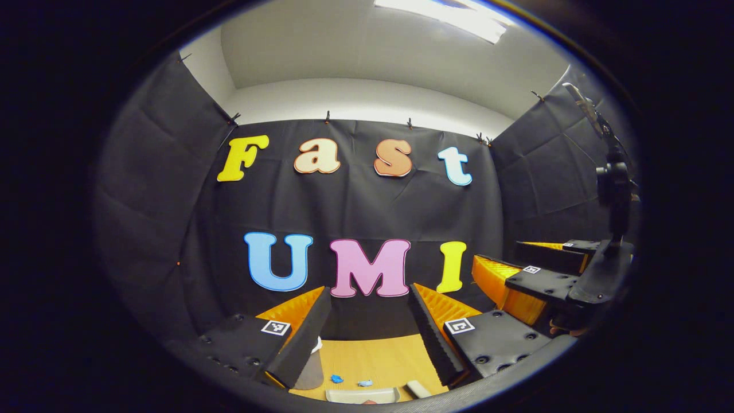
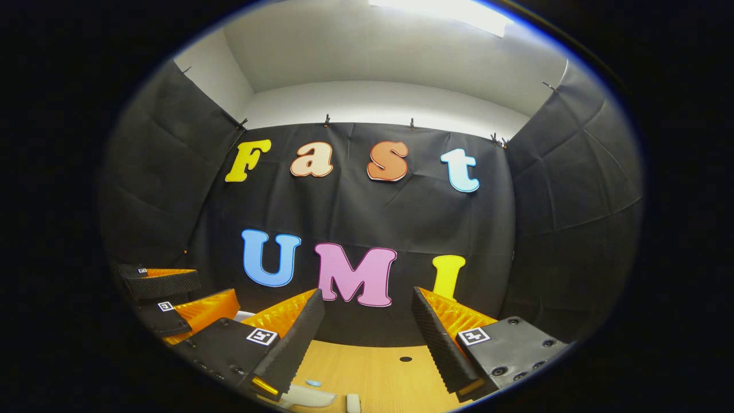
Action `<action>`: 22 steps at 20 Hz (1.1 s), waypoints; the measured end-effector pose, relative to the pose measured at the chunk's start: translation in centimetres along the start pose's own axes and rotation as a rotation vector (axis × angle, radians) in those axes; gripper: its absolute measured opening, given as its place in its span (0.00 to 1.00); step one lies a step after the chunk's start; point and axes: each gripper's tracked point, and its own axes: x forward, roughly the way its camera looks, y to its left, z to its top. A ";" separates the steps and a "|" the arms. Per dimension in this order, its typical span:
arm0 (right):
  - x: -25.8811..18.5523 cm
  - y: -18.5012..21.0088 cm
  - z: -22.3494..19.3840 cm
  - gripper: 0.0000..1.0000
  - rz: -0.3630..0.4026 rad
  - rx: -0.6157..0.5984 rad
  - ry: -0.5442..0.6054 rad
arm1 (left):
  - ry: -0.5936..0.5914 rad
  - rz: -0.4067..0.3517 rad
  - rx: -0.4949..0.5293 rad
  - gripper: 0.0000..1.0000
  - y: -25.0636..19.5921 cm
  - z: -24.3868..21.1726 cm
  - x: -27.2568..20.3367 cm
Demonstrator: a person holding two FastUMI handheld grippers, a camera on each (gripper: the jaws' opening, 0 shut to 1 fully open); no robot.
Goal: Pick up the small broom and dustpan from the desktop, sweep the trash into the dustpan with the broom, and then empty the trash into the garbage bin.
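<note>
Hovering both claws spread wide and empty above the desktop, before any pickup.

Left gripper (image 1: 367,321) and right gripper (image 2: 367,327) should tip down and settle over a handle before closing. Below the left gripper's fingers, on the light wooden desktop (image 1: 373,355), lie blue crumpled trash scraps (image 1: 337,378) and, nearest the view's bottom edge, a pale grey plastic piece (image 1: 362,395), probably the dustpan; the broom cannot be told apart.

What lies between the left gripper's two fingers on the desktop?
In the left gripper view, blue trash bits lie on the wooden desktop between the open left gripper fingers.
</note>
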 end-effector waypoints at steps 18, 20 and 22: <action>1.4 0.6 -2.9 0.97 -0.004 -0.018 0.054 | 0.076 -0.048 -0.059 0.80 -1.3 -3.3 0.9; 1.8 1.0 -4.3 0.97 0.010 -0.018 0.072 | 0.137 -0.027 -0.065 0.80 -0.8 -5.7 1.0; 2.6 1.1 -6.3 0.98 0.025 -0.020 0.108 | 0.185 0.002 -0.066 0.80 0.0 -7.5 1.6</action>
